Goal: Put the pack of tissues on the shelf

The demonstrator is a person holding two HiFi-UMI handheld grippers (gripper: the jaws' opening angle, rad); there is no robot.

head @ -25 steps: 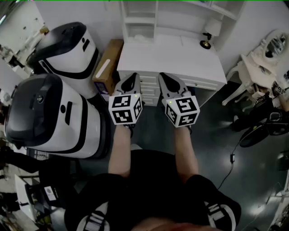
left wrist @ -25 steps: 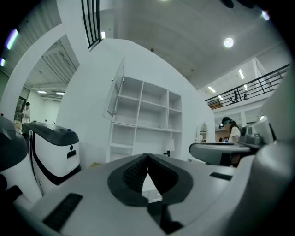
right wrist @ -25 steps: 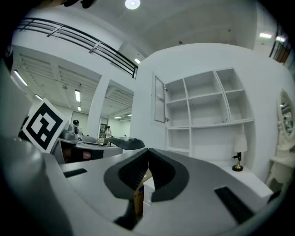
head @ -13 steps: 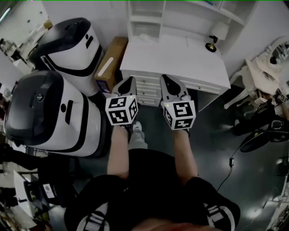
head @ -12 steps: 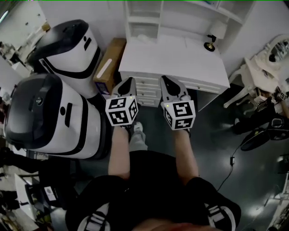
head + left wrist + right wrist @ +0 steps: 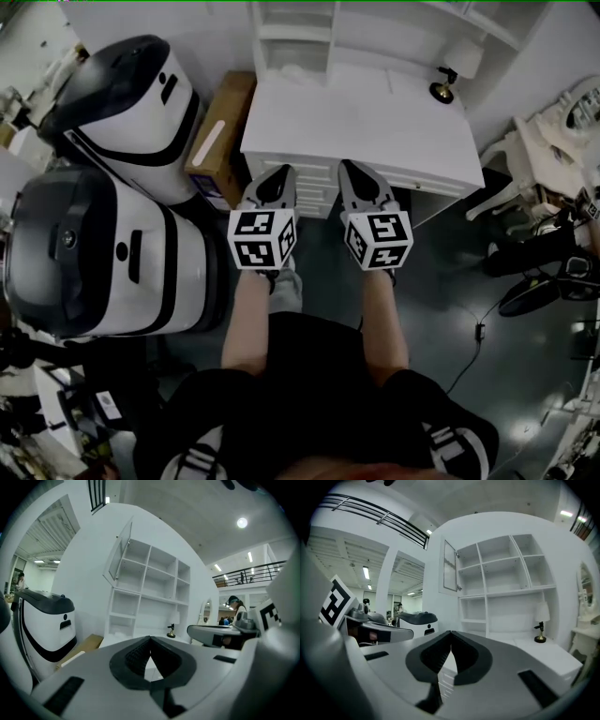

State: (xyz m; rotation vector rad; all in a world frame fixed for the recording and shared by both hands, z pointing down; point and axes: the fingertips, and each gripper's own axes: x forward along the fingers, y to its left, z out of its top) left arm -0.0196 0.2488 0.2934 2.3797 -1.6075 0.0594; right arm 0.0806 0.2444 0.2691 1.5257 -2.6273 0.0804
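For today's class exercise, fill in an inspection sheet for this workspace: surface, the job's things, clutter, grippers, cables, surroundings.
Surface: white desk, a small lamp at its back right corner.
Job's things: shelf stands above the desk; the pack of tissues cannot be made out for certain.
Clutter: cardboard box on the floor left of the desk.
Grippers: left gripper and right gripper both shut, nothing between the jaws, side by side before the desk drawers.
Cables: one black cable on the floor at the right.
Surroundings: two large white-and-black machines at the left; white chair at the right.
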